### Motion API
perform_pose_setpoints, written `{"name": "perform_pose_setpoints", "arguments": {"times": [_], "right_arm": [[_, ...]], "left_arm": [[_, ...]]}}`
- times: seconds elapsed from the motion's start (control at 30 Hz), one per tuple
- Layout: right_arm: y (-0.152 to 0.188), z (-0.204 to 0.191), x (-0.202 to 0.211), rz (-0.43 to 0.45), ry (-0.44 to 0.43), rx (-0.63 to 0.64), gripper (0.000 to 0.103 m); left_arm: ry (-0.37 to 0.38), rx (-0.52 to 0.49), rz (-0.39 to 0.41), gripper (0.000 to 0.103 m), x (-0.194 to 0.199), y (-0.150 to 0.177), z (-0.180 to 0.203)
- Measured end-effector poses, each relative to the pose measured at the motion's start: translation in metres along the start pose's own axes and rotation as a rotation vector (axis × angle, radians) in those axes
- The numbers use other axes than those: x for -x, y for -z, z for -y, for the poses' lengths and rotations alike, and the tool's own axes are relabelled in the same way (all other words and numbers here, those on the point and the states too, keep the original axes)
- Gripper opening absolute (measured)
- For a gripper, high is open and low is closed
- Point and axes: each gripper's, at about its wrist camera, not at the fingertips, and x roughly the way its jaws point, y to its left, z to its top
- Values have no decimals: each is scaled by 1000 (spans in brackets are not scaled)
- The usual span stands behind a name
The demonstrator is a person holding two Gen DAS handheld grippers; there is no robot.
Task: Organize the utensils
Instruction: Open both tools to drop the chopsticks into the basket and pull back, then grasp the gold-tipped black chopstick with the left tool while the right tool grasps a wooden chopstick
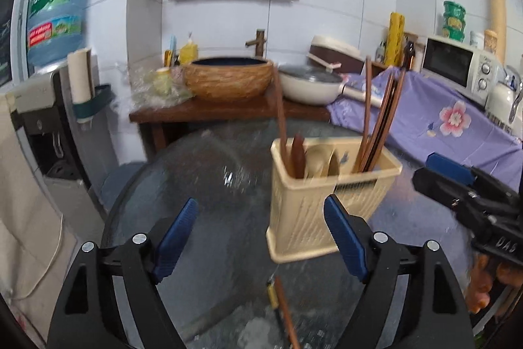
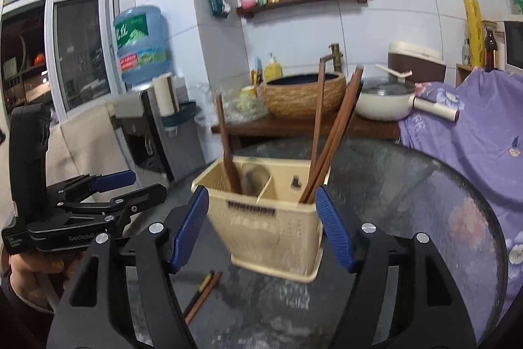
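A beige slotted utensil holder (image 1: 313,211) stands on the round glass table (image 1: 196,172). Several wooden chopsticks (image 1: 379,120) lean in its right compartment, and a wooden spatula (image 1: 295,152) and a pale spoon stand in its left one. Loose chopsticks (image 1: 284,309) lie flat on the glass in front of it. My left gripper (image 1: 261,203) is open, with nothing between its blue pads, above those loose chopsticks. My right gripper (image 2: 261,195) is open too, and the holder (image 2: 271,234) stands just beyond its fingertips. The loose chopsticks (image 2: 202,290) lie below its left finger.
Behind the table a wooden counter (image 1: 228,112) carries a woven basin (image 1: 228,77) and a lidded white pan (image 1: 309,84). A purple flowered cloth (image 1: 434,116) covers the surface at right, with a microwave (image 1: 457,67). A water dispenser (image 1: 55,12) stands at left.
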Motion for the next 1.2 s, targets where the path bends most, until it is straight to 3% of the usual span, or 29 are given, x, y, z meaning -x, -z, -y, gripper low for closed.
{"name": "perform_pose_setpoints", "arguments": {"times": [0.17,0.33,0.43,0.63,0.93,1.2], "right_arm": [[35,-4,-1,-103,3,-28,68],[71,-6,-7,-199,16,-47,68],[83,-6,-11,-231,-1,-83,68],[100,-13,-14,-272,10,-77,68],[109,-17,-20,-304,9,-78,68],[111,-22,-24,-320,21,-72,68]], "left_arm": [[-21,16,-148,75,-15,48,-15],[8,1,-269,48,-32,83,-14],[26,-25,-311,39,-38,98,-7],[53,-35,-337,31,-41,111,2],[85,-29,-358,30,-43,118,8],[66,-63,-358,26,-48,118,16]]}}
